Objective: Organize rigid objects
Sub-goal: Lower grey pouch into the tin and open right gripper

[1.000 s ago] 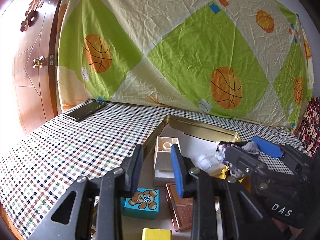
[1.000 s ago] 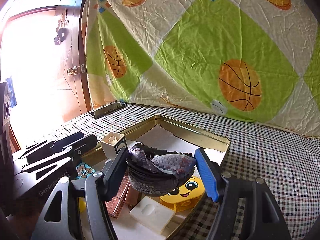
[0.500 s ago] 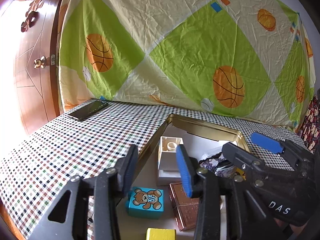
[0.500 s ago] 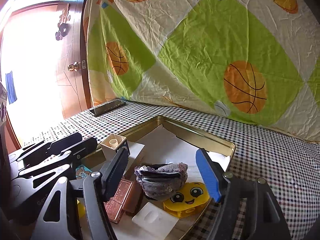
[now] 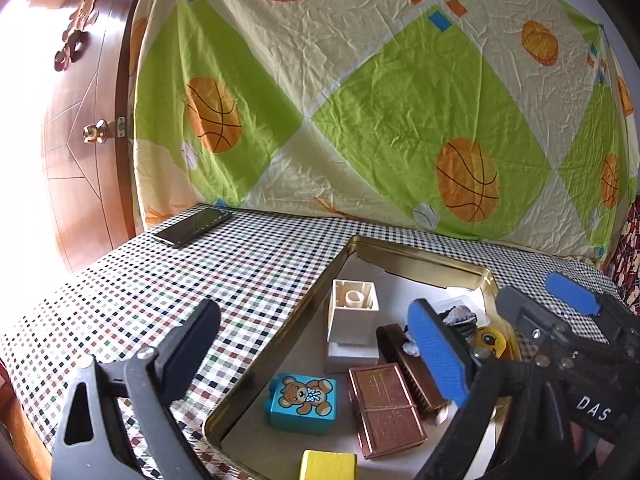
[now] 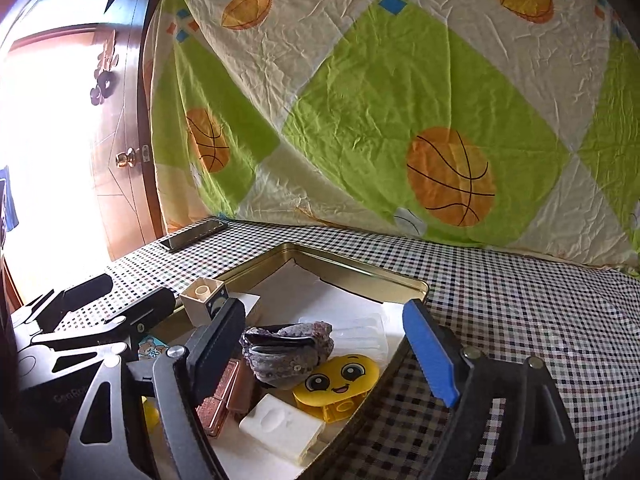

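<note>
Both grippers hang over the gold tin tray (image 5: 424, 258) with jaws opening and nothing gripped.

The left gripper (image 5: 316, 354) spreads wide, its black finger over the checked tablecloth (image 5: 224, 280) outside the tray's left wall, its blue finger above the tray's middle; no thing is pressed between them. The right gripper (image 6: 328, 338) opens around the grey-purple pouch (image 6: 286, 344), which lies inside the tray, clear of both pads. Just beside the pouch sit the yellow smiley block (image 6: 338, 378) and a white soap-like block (image 6: 280, 426). Nearer the tray's left wall are the cream hollow block (image 5: 352, 308), the teddy-bear block (image 5: 304, 402), 2 copper-coloured cases (image 5: 386, 404) and a yellow block (image 5: 328, 466). A phone (image 5: 192, 226) lies well apart from the tray.
</note>
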Available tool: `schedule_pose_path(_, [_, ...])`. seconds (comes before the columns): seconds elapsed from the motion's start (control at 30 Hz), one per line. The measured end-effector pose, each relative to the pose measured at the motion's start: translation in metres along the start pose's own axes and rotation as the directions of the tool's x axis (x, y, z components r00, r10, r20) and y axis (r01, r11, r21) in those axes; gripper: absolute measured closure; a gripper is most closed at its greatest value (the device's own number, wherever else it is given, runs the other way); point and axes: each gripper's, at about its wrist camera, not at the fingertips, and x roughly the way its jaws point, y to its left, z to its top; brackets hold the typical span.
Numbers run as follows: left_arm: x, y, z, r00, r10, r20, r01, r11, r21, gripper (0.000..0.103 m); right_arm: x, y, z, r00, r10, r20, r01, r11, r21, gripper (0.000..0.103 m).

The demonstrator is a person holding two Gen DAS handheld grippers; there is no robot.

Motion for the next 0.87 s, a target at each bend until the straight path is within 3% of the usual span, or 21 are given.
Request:
schedule_pose_path(0.43, [-0.025,0.004,0.014,1.0,0.025,-0.014,-0.025,1.0,0.002,0.0,-0.037,0.016,0.008,0.999,0.036,0.042,-0.033,0.998,-0.06,0.02])
schedule_pose_path(0.87, [-0.026,0.001,0.01,1.0,0.023,-0.02,-0.022,0.999,0.026,0.0,-0.044,0.017,0.01,0.998,0.043,0.049,-0.04,0.997,-0.06,0.019])
